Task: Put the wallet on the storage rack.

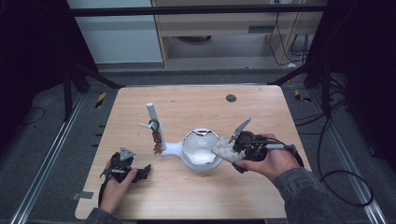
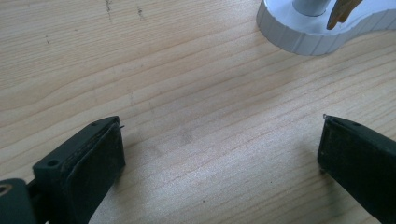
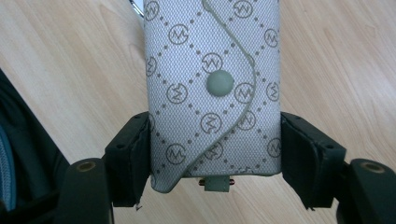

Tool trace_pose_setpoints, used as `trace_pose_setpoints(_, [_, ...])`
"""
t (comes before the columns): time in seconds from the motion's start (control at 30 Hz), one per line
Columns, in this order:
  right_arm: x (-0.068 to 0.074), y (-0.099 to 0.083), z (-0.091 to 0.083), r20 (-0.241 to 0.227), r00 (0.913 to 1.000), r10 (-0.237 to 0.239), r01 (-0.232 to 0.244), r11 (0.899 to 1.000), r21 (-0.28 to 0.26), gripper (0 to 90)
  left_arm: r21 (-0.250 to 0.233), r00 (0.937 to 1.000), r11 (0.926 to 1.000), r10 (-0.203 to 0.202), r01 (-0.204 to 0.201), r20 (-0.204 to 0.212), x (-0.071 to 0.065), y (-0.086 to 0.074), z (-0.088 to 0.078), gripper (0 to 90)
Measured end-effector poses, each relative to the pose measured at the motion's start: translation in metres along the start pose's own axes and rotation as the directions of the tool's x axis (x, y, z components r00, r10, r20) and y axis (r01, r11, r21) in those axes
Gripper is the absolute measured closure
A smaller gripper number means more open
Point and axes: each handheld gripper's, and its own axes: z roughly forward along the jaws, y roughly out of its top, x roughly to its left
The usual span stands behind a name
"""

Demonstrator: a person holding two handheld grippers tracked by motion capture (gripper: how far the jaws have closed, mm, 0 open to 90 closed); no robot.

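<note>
The right gripper pinches the patterned pouch by its sides, long axis pointing out from the jaws over the near rim of the white bowl, while the left gripper, spread, rests farther from that bowl.

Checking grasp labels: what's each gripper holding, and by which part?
Right gripper is shut on the monogram snap pouch, clamping its two side edges near the end. Left gripper is open, nothing between its jaws.
</note>
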Motion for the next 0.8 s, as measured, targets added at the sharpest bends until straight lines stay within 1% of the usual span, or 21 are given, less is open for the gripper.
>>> trace_pose_setpoints(0.33, [0.010,0.015,0.003,-0.030,0.9991,-0.029,0.029,1.000,-0.006,31.3,0.000,1.0000,1.0000,0.000,0.000,0.001,0.000,0.000,0.000,0.0])
trace_pose_setpoints(0.37, [0.011,0.017,0.004,-0.032,0.9987,-0.039,0.039,0.999,-0.006,31.3,0.000,1.0000,1.0000,0.000,0.000,0.001,0.000,0.000,0.000,0.0])
trace_pose_setpoints(0.43, [0.013,0.021,0.006,-0.041,0.9983,-0.042,0.042,0.999,-0.001,31.3,-0.001,1.0000,1.0000,0.000,0.000,0.002,0.000,0.000,0.000,0.0])
trace_pose_setpoints(0.47, [0.014,0.023,0.008,-0.043,0.9977,-0.052,0.052,0.999,0.001,31.3,-0.001,1.0000,1.0000,0.001,-0.001,0.002,0.000,0.000,0.000,0.0])
trace_pose_setpoints(0.53, [0.015,0.028,0.011,-0.047,0.9976,-0.050,0.050,0.999,0.004,31.3,-0.001,1.0000,1.0000,0.000,0.000,0.003,0.000,0.000,0.000,0.0])
trace_pose_setpoints(0.57, [0.015,0.030,0.013,-0.049,0.9970,-0.059,0.060,0.998,0.003,31.3,-0.001,1.0000,1.0000,0.001,-0.001,0.003,0.000,0.000,0.000,0.0])
trace_pose_setpoints(0.6, [0.016,0.032,0.015,-0.050,0.9971,-0.057,0.058,0.998,0.009,31.3,-0.001,1.0000,1.0000,0.000,0.000,0.003,0.000,0.000,0.000,0.0])
trace_pose_setpoints(0.67, [0.018,0.036,0.019,-0.052,0.9960,-0.072,0.073,0.997,0.014,31.3,-0.001,1.0000,1.0000,0.001,-0.001,0.003,0.000,0.000,0.000,0.0])
trace_pose_setpoints(0.77, [0.020,0.043,0.023,-0.060,0.9951,-0.079,0.080,0.996,0.025,31.3,0.000,1.0000,1.0000,0.001,-0.001,0.003,0.000,0.000,0.000,0.0])
trace_pose_setpoints(0.8, [0.020,0.046,0.025,-0.065,0.9939,-0.089,0.091,0.995,0.030,31.3,0.000,1.0000,1.0000,0.002,-0.002,0.003,0.000,0.000,0.000,0.0])
